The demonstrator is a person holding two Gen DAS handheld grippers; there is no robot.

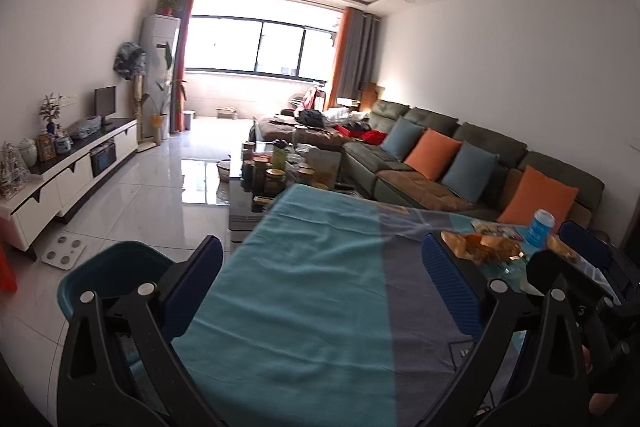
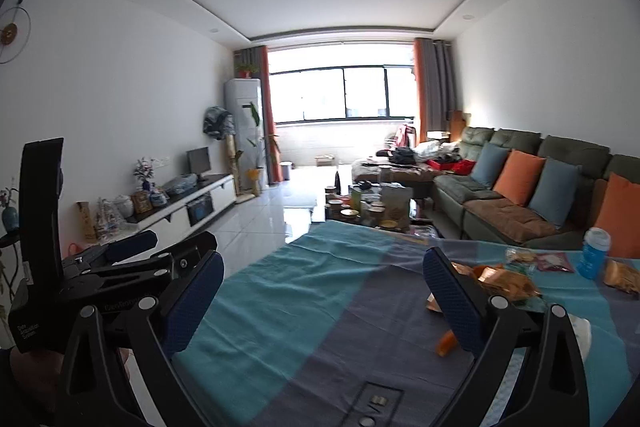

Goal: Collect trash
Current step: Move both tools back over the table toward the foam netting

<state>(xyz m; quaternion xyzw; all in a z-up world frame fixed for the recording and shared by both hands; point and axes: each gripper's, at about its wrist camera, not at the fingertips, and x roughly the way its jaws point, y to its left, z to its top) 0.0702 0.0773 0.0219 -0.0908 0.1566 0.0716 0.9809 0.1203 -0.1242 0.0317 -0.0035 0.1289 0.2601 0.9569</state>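
Observation:
Crumpled golden wrappers [image 1: 488,247] lie on the right side of the cloth-covered table [image 1: 304,291], beside a blue can [image 1: 541,227] and a printed packet [image 1: 498,230]. My left gripper [image 1: 322,267] stands open over the teal cloth with nothing between its fingers. A teal bin [image 1: 108,267] sits off the table's left edge, behind the left finger. In the right wrist view my right gripper [image 2: 322,291] is open and empty. The golden wrappers [image 2: 504,283] lie just past its right finger, an orange scrap [image 2: 446,343] beside it, and the blue can [image 2: 596,255] stands farther right.
A low glass table crowded with jars [image 2: 368,211] stands beyond the table's far end. A green sofa with cushions [image 2: 520,187] runs along the right wall and a white TV cabinet [image 1: 72,175] along the left. A white scale [image 1: 64,250] lies on the tiled floor.

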